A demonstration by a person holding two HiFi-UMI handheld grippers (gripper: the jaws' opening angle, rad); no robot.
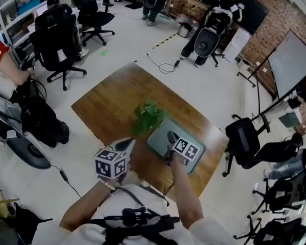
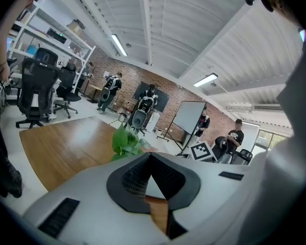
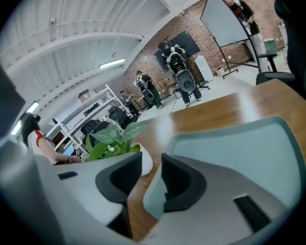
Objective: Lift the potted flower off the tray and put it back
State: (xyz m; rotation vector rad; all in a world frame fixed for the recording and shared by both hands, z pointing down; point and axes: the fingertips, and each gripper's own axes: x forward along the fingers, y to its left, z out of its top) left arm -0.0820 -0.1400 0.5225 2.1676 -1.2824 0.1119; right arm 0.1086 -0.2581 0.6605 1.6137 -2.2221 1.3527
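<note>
Wooden table point(image 1: 107, 106): 1 tray point(image 1: 158, 140), 1 potted flower point(image 1: 148, 117), left tool point(image 1: 128, 143), right tool point(image 1: 170, 137).

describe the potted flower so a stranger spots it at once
Find the wooden table mid-floor, then the grey-green tray on it. The potted flower stands by the tray's far corner: the only leafy green thing, in a white pot.
</note>
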